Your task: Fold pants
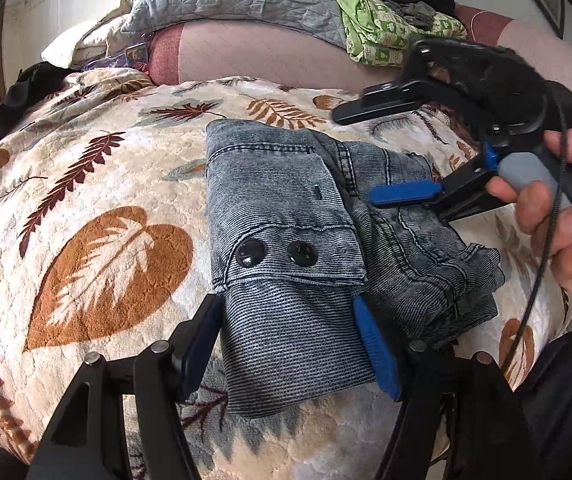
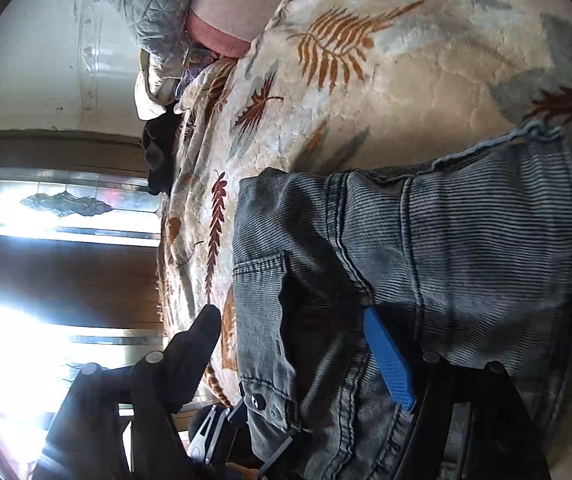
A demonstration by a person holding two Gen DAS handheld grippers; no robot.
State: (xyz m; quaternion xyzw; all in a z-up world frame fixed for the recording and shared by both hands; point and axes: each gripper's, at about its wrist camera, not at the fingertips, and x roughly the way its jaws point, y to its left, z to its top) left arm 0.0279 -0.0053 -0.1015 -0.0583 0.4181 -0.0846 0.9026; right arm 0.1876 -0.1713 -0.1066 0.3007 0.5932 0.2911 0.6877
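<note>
where the grey-blue pants (image 1: 286, 240) lie folded into a bundle on the leaf-print blanket (image 1: 98, 208), your left gripper (image 1: 290, 344) straddles the near end with its fingers spread apart. your right gripper (image 1: 382, 148) comes in from the right, also parted, its blue lower finger (image 1: 404, 193) resting on the denim. a green cloth (image 1: 382, 28) lies well behind.

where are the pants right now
In the left wrist view the folded pants lie mid-frame on the leaf blanket, between both grippers.
</note>
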